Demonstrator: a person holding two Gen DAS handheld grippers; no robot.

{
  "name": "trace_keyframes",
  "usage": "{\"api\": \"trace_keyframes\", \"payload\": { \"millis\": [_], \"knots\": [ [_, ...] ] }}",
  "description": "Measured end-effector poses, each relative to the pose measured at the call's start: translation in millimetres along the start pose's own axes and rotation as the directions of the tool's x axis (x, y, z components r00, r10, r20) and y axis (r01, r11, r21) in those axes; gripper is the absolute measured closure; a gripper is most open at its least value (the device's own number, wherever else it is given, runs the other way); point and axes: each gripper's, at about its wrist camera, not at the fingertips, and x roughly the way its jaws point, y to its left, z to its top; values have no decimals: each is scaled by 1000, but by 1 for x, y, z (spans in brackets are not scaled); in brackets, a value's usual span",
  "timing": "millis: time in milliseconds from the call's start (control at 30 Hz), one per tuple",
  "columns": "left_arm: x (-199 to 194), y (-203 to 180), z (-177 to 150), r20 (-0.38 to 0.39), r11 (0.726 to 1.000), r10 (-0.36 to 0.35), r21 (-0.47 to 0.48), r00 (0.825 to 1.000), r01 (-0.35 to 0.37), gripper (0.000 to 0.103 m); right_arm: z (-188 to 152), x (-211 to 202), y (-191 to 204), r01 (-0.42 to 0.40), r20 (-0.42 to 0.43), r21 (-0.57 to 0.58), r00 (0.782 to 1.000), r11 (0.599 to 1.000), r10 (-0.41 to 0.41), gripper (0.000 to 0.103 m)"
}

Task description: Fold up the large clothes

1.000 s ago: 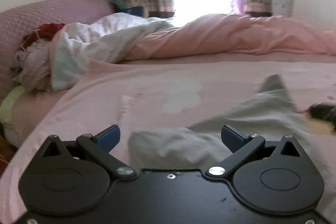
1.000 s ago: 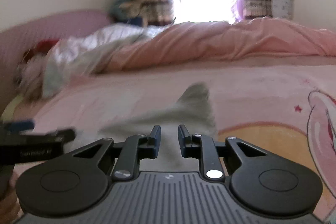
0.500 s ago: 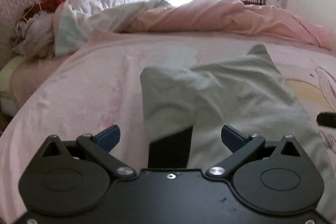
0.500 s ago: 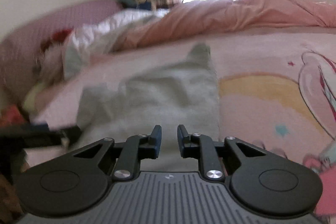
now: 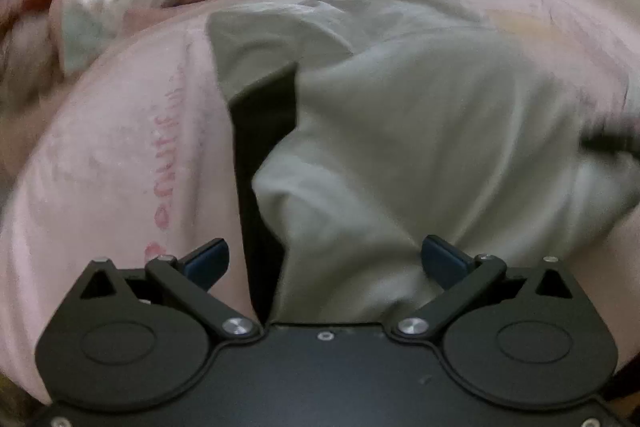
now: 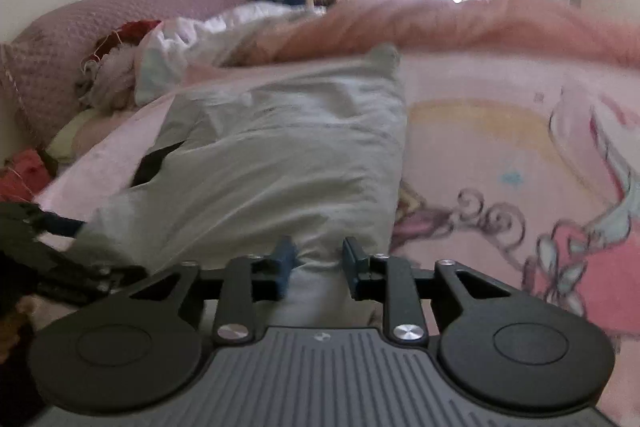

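One grey garment [image 6: 288, 155] is lying on one pink bed sheet [image 6: 500, 147]. Left gripper [image 5: 325, 257] is spreading wide over its near edge; right gripper [image 6: 316, 259] is opening, cloth between.

pink bedsheet [image 5: 120, 155], blurred pink lettering, apparently "beautiful"

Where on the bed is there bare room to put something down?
Bare pink sheet lies right of the grey garment, before the pink quilt; a narrower strip lies to its left. The clothes pile by the headboard is crowded.
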Motion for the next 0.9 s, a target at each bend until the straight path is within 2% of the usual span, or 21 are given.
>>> {"api": "trace_keyframes", "payload": {
  "millis": [33,67,133,167,200,267,333,400,467,567,633,733,767,833,900],
  "knots": [
    [-4,-1,2,15,1000,11,2,1000,-11,0,3,-1,0,16,2,2,1000,1000,-16,54],
    [-10,1,8,41,999,33,-7,999,-32,0,9,-3,-3,19,0,24,1000,1000,-19,50],
    [-24,11,18,133,997,66,-40,989,-61,0,19,-9,-15,-14,18,82,1000,997,13,47],
    [-26,18,24,148,998,46,-48,988,-39,0,22,-8,-21,-21,18,98,1000,995,20,45],
    [-24,27,35,145,998,16,-57,989,-8,0,26,-5,-27,-24,7,113,1000,993,23,41],
    [-15,43,49,126,993,-36,-104,991,49,0,29,5,-42,-29,-29,155,999,987,33,40],
    [6,58,60,88,979,-102,-166,991,115,0,30,17,-57,-65,-62,215,995,975,80,40],
    [31,70,68,24,952,-179,-246,983,180,0,30,30,-67,-111,-102,261,985,959,142,40],
    [50,74,71,-18,927,-252,-293,968,236,0,33,40,-73,-158,-128,272,972,949,198,40],
    [62,63,69,-51,926,-263,-295,964,237,0,38,54,-78,-202,-166,288,952,936,257,33],
    [69,63,71,-52,919,-285,-298,957,257,0,40,66,-86,-223,-184,342,937,913,298,28],
    [80,70,77,-65,893,-357,-315,932,320,0,40,87,-93,-262,-187,414,913,872,363,20],
    [83,71,79,-64,886,-371,-323,926,332,0,40,93,-94,-279,-177,434,906,857,385,13],
    [89,72,85,-68,882,-380,-327,922,339,0,44,100,-91,-285,-151,444,911,849,385,7],
    [93,70,91,-73,886,-374,-323,924,333,0,52,105,-81,-263,-166,391,923,882,348,2]
  ]
}}
